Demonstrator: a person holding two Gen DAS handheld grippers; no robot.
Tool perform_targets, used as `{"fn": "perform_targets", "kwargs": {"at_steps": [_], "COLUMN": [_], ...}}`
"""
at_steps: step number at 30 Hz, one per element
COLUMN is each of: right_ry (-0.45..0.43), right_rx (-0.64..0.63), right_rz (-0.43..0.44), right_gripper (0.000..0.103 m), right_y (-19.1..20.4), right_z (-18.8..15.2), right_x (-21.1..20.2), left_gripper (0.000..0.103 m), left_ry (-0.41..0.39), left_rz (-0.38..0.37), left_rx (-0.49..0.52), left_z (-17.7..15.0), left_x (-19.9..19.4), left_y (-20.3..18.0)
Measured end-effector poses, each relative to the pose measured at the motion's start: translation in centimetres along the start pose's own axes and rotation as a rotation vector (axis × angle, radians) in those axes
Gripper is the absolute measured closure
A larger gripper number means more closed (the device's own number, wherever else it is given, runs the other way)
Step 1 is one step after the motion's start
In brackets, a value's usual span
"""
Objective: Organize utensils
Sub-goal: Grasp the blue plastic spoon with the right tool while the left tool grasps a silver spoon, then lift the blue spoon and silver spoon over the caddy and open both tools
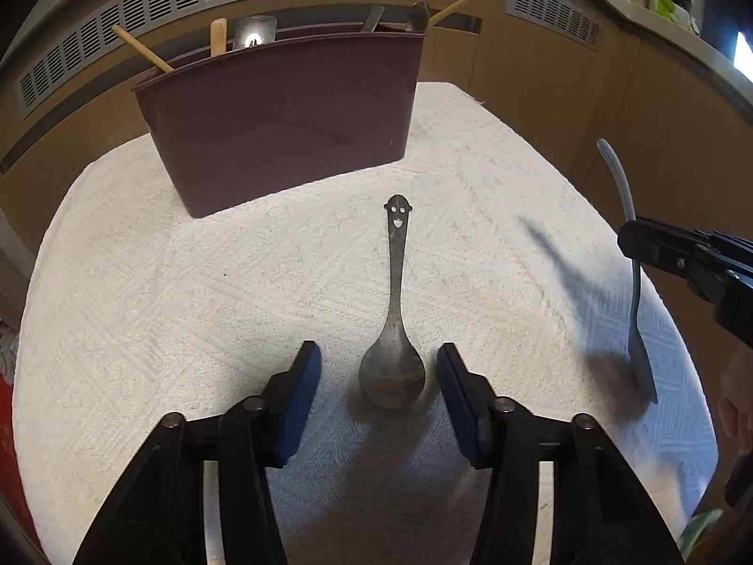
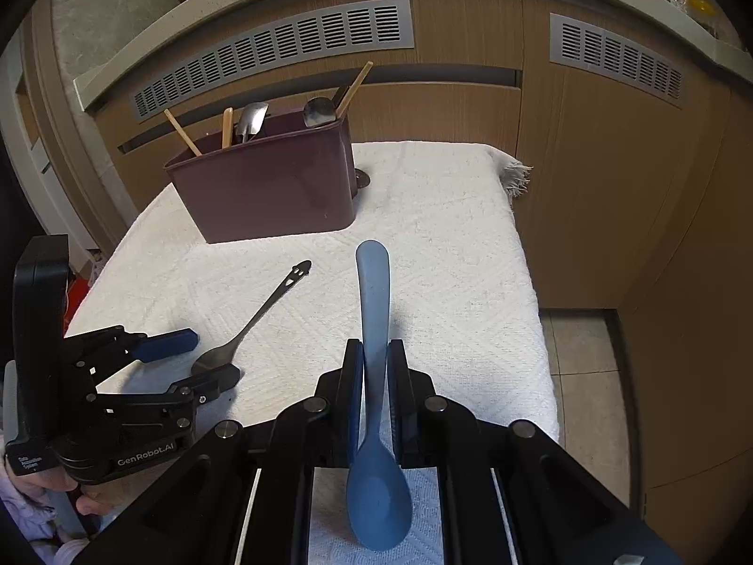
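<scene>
A dark metal spoon [image 1: 397, 282] with a smiley face cut into its handle lies on the white towel [image 1: 188, 282], bowl toward me. My left gripper [image 1: 379, 367] is open and straddles the bowl; a gap shows on each side of both blue pads. In the right wrist view the same left gripper [image 2: 209, 358] stands around the metal spoon's [image 2: 263, 310] bowl. My right gripper [image 2: 375, 353] is shut on the handle of a blue plastic spoon [image 2: 372, 292], held clear above the towel. That blue spoon [image 1: 637, 310] hangs at the right, bowl down. A maroon utensil holder [image 1: 282, 127] stands behind.
The maroon holder [image 2: 268, 193] contains wooden chopsticks [image 2: 181, 132] and metal spoons [image 2: 317, 110]. Behind it runs a wooden cabinet with grey vent grilles [image 2: 282, 42]. The towel's fringed corner [image 2: 515, 174] marks the table's right edge, with tiled floor [image 2: 579, 367] beyond. A person's hand holds the left gripper.
</scene>
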State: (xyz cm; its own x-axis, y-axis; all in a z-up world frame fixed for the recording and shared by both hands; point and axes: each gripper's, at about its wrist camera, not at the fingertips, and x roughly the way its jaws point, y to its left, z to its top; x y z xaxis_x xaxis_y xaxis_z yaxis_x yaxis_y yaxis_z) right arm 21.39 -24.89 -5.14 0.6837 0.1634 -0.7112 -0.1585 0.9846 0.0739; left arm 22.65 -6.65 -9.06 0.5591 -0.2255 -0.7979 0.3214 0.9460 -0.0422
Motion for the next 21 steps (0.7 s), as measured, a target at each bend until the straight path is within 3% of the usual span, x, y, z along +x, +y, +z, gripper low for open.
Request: {"fn": "perform_targets", "kwargs": {"at_steps": [2, 3, 8, 13, 21], "right_ry": [-0.005, -0.007, -0.019, -0.05, -0.096], "right_rx": [0.001, 0.002, -0.005, -0.014, 0.002], "right_rz": [0.002, 0.002, 0.002, 0.014, 0.081], "right_gripper": [0.094, 0.094, 0.094, 0.094, 0.094], "right_y": [0.1, 0.1, 0.6, 1.1, 1.8], "right_z": [-0.1, -0.1, -0.1, 0.1, 0.8], "right_x": [-0.1, -0.2, -0.5, -1.4, -2.5], "left_gripper": [0.072, 0.074, 0.074, 0.074, 0.074], "left_ry": [-0.021, -0.03, -0.065, -0.178, -0.294], "left_rz": [0.008, 0.011, -0.033, -0.014, 0.003], "left_rx": [0.013, 0.018, 0.002, 0.008, -0.031], "left_z": [-0.2, -0.3, -0.9, -0.5, 1.0], "left_x": [-0.2, -0.2, -2.0, -5.9, -10.5], "left_y": [0.0, 0.0, 0.8, 1.6, 3.2]}}
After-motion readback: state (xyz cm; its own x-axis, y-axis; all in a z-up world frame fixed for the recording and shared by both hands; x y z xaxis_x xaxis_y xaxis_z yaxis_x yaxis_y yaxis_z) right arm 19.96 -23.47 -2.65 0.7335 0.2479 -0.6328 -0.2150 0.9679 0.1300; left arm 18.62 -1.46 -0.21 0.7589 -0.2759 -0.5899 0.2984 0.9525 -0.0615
